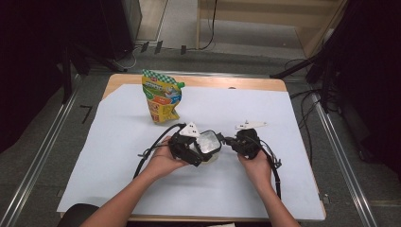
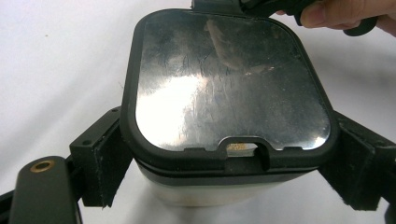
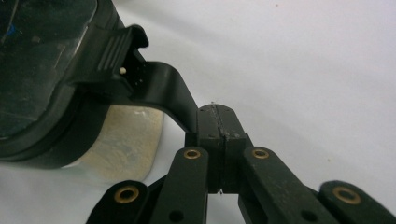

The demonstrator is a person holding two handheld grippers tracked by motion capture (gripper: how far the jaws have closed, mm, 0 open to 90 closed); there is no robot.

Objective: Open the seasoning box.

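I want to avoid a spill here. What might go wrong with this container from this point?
1. The right gripper is shut on the thin black lid handle; a hard pull might tip the container or slip off.
2. The left gripper clamps the container only at its sides; a twist may work it loose.
3. The yellow pouch stands upright just behind; a jerk forward could knock it over.

The table (image 1: 142, 189) carries one clear container (image 1: 209, 143) with a black-rimmed lid near its middle and one yellow-and-green pouch (image 1: 162, 97) toward its far left corner. Two grippers work there, the left gripper (image 1: 201, 153) and the right gripper (image 1: 228, 140), one in each of two hands.
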